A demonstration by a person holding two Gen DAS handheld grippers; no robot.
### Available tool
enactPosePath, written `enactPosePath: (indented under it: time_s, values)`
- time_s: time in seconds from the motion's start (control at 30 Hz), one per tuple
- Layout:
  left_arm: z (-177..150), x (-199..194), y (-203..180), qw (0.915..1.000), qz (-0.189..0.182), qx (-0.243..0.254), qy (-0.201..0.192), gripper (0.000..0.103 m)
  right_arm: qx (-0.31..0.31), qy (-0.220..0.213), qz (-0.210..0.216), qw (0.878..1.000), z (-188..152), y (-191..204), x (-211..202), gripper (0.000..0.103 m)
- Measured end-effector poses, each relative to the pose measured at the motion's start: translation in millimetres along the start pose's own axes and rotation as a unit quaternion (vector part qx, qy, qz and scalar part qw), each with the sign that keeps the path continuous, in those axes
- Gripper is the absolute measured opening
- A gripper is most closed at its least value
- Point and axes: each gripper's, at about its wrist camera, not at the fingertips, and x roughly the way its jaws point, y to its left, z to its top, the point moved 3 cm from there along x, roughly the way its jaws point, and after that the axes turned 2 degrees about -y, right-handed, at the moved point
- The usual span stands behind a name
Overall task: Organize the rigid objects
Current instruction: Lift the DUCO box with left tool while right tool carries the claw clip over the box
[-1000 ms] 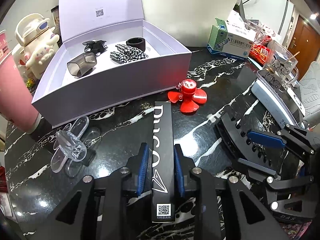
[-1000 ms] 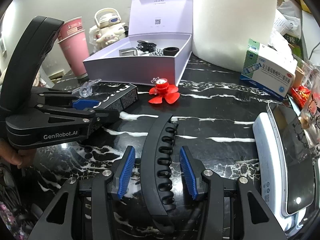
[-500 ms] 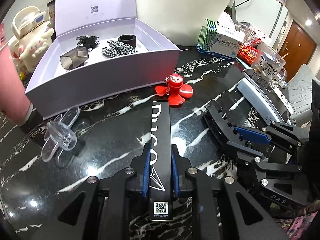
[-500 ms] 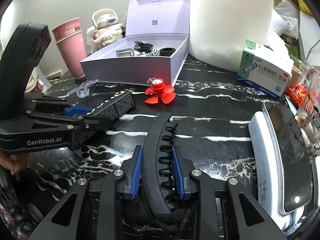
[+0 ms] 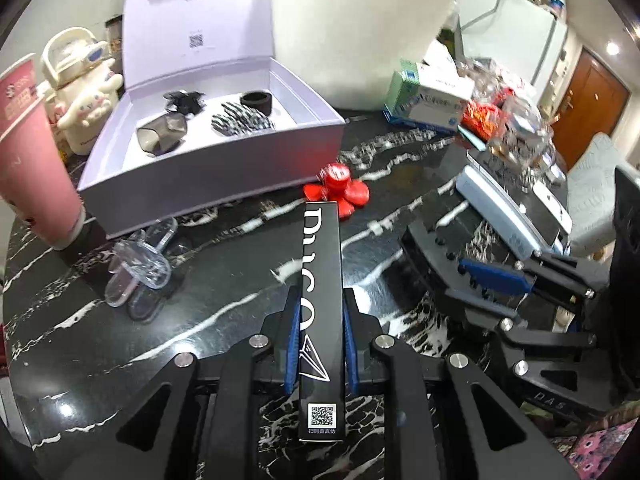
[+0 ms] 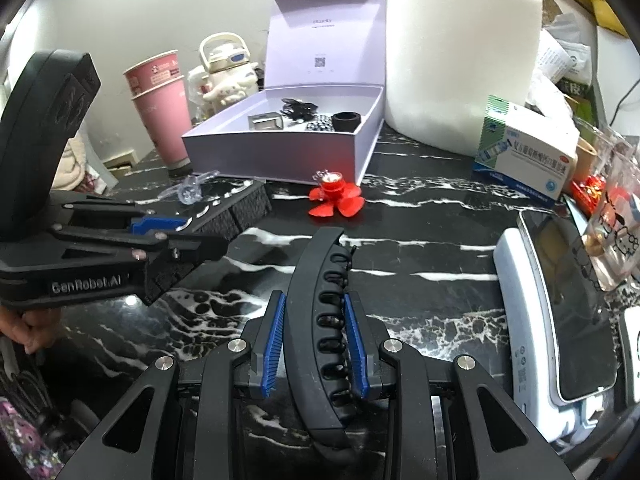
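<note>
**Both grippers clamped on black items above a crowded marble table**

Left wrist view: the left gripper (image 5: 318, 344) is pinching a long black box (image 5: 321, 288) between its blue pads, the box pointing away over the black marble table (image 5: 100, 340) (white veins running through it). Ahead, a lilac gift box (image 5: 224, 168) is sitting with its lid up, holding a smoky plastic cap, a black-and-white checked piece and a black ring. A red propeller-shaped toy (image 5: 340, 192) is lying just in front of it, a clear plastic clip (image 5: 140, 268) to the left beside a pink paper cup (image 5: 32, 168). A white foam block (image 5: 360, 40) is standing behind; a brown door (image 5: 588, 108) is showing at far right.

Right wrist view: the right gripper (image 6: 314, 340) is squeezing a black hair claw clip (image 6: 320, 320) lengthwise between its pads. The left gripper is reaching in from the left edge with the black box, a hand (image 6: 28, 328) gripping its handle. A white-and-blue device (image 6: 556, 312) is lying at right, a medicine carton (image 6: 528, 152) behind it, against a plain pale wall (image 6: 120, 20).
</note>
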Motion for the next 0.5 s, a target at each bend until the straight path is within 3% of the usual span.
enactPosePath:
  time_s: [0.13,0.33,0.5]
  values:
    - [3.2,-12.2,3.0,0.9993,0.022,-0.017,-0.024,0.018,-0.026,-0.007,0.008,1.0,5.5,1.6,-1.5,0.029]
    - [-1.4,-17.5,9.5,0.9973,0.026,-0.061,-0.032,0.018,-0.038,-0.015,0.032,0.999,8.1,-0.1,-4.3,0.029]
    - [-3.1,-21.1,4.1,0.9977,0.017,-0.054,-0.039,0.018,-0.038,-0.005,0.035,0.999,6.9,3.6,1.0,0.029]
